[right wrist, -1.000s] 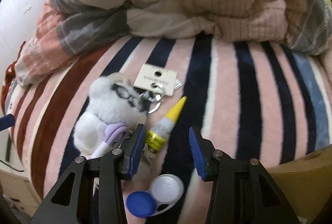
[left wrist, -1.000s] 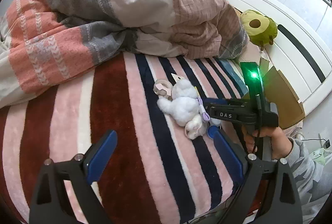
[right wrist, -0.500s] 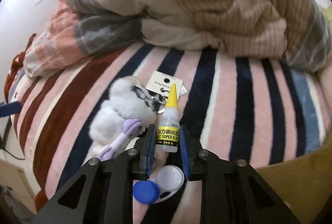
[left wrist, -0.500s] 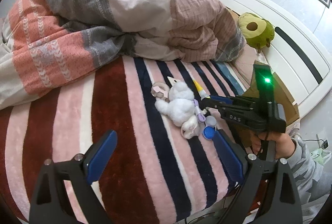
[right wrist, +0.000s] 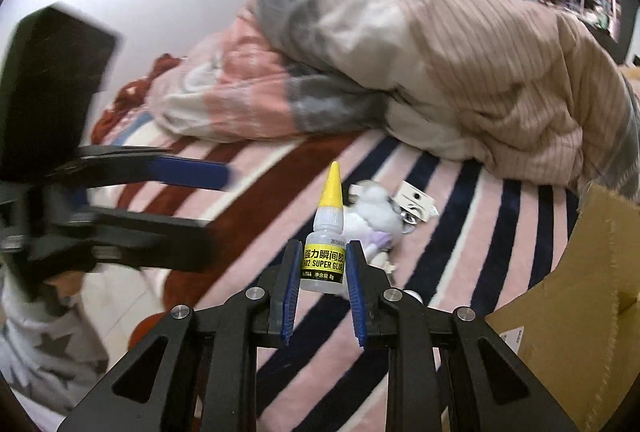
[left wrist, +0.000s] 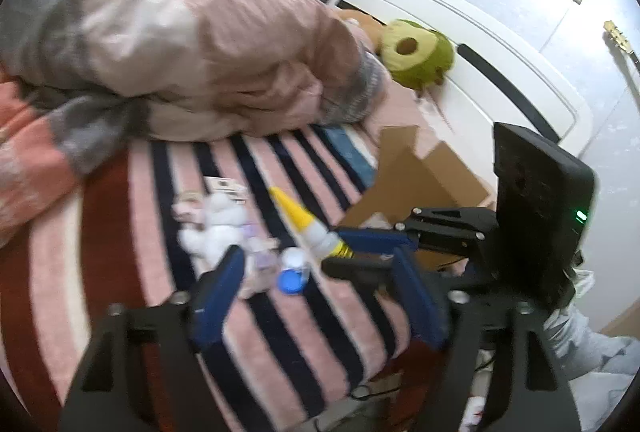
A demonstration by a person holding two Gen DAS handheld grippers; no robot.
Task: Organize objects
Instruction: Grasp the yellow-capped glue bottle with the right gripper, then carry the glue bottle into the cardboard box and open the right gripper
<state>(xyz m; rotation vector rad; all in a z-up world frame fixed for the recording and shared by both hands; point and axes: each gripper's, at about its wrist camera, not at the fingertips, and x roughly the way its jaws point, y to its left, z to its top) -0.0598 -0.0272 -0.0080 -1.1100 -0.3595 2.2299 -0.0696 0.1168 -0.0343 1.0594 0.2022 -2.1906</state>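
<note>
My right gripper is shut on a small super glue bottle with a yellow cap and holds it upright above the striped blanket; the bottle also shows in the left wrist view. My left gripper is open and empty, close to the right one; it shows in the right wrist view. On the blanket lie a white plush keychain, a white card tag and a blue-and-white contact lens case. An open cardboard box stands at the right.
A rumpled pink, grey and cream duvet fills the far side of the bed. A green avocado plush leans on the white headboard. The bed edge runs below the grippers; the floor lies beyond it.
My right gripper closed on the glue bottle, lifted it off the blanket and swung it toward the box. My left gripper moved in close to the right one.
</note>
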